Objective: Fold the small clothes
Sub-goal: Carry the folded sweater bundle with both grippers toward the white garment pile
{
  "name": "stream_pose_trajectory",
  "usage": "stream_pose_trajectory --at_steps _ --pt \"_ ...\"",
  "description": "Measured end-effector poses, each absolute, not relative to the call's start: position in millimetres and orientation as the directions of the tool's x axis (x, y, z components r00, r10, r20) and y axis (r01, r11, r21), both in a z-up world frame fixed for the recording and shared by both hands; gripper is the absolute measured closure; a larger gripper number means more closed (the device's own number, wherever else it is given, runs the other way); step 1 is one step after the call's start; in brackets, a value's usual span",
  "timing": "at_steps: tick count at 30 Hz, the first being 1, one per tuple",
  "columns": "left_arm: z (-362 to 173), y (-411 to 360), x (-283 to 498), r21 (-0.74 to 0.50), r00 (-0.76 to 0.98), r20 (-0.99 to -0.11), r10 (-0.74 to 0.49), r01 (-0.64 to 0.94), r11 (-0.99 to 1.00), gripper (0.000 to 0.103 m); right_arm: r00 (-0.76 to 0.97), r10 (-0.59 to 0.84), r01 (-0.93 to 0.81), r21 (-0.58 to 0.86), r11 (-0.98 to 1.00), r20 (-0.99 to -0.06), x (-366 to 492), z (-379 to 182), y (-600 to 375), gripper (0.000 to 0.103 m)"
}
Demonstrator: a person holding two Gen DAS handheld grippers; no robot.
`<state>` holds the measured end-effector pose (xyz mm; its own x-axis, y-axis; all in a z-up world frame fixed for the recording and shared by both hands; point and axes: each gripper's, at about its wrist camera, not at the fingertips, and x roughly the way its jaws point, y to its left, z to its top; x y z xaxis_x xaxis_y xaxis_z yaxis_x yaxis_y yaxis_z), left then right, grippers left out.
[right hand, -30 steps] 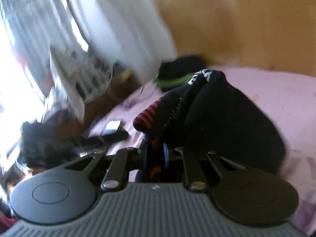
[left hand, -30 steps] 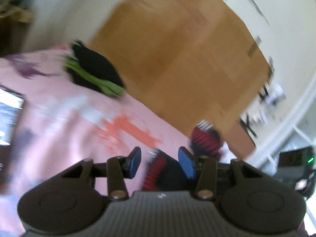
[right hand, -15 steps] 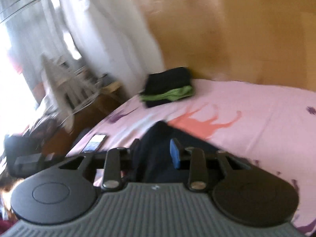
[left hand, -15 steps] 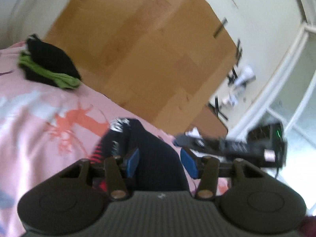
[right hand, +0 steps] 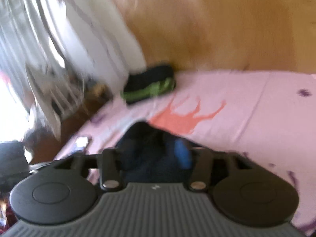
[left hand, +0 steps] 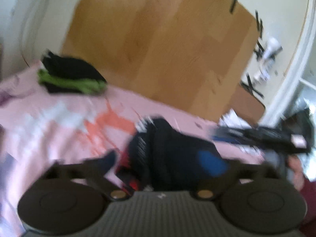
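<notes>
Spreading wider than before, both jaws, dark garment (left hand: 173,154) lying released on pink sheet (right hand: 246,106)

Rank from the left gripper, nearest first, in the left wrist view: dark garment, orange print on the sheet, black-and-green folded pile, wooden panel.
1. Dark garment: lies between the open fingers of the left gripper.
2. Orange print: on the pink sheet, just beyond, to the left.
3. Black-and-green folded pile: far left end of the sheet.
4. Wooden panel: behind the bed.
</notes>
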<state>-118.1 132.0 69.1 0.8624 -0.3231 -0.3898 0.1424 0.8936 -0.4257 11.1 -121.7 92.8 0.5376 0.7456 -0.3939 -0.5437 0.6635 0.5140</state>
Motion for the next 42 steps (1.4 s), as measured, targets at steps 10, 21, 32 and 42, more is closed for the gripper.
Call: stream_pose_trajectory --at_steps 10,21,32,42 --pt "22.0 135.6 -68.3 -0.623 0.709 -0.503 -0.495 0.100 0.776 0.000 0.455 0.771 -0.383 0.683 0.621 -0.446 -30.1 24.5 -172.3 0.026" --pt "10.5 121.9 -79.3 -0.634 0.740 -0.473 -0.479 0.092 0.768 0.000 0.454 0.796 -0.600 0.524 0.605 -0.399 -28.2 66.7 -126.3 0.048" --pt "8.7 111.0 -74.4 -0.640 0.747 -0.462 -0.479 0.094 0.762 0.001 0.379 0.813 -0.456 0.676 0.579 -0.442 -1.8 21.4 -130.0 0.035" --pt "13.7 89.1 -70.9 -0.631 0.767 -0.468 -0.438 0.056 0.774 0.004 0.497 0.749 -0.611 0.437 0.660 -0.438 -18.4 47.2 -119.5 0.054"
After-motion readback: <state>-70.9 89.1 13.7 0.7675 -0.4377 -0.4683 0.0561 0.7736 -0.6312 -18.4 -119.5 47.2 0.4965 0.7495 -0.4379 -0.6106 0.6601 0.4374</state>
